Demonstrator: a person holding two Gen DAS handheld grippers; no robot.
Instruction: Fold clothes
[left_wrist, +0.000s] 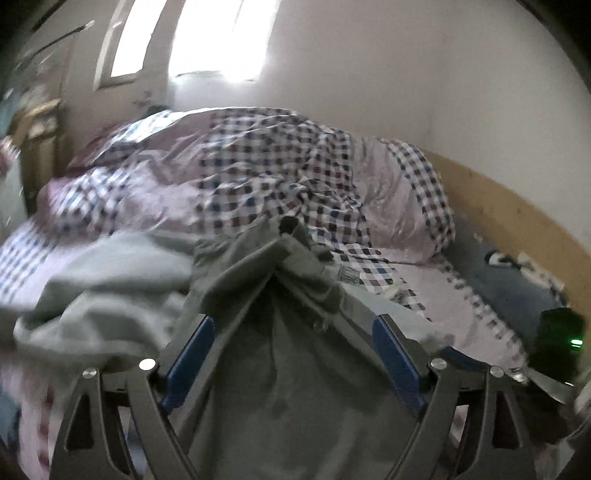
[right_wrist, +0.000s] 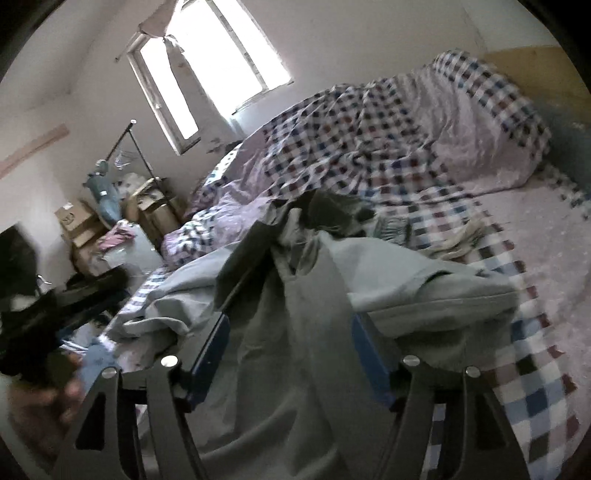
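A grey-green garment (left_wrist: 110, 280) lies rumpled on the bed and drapes down between my fingers in both views (right_wrist: 424, 291). My left gripper (left_wrist: 282, 245) is shut on a fold of it, fingertips meeting in a point with cloth bunched over them. My right gripper (right_wrist: 291, 236) is shut on another part of the same garment, cloth hanging over its right finger. The other gripper (right_wrist: 44, 317) shows dark and blurred at the left of the right wrist view.
A checked and lilac duvet (left_wrist: 280, 166) is heaped across the bed (right_wrist: 535, 229). A wooden headboard (left_wrist: 517, 206) runs along the wall. Cardboard boxes (right_wrist: 77, 221), a clothes rack (right_wrist: 129, 147) and clutter stand left of the bed under a bright window (right_wrist: 221, 55).
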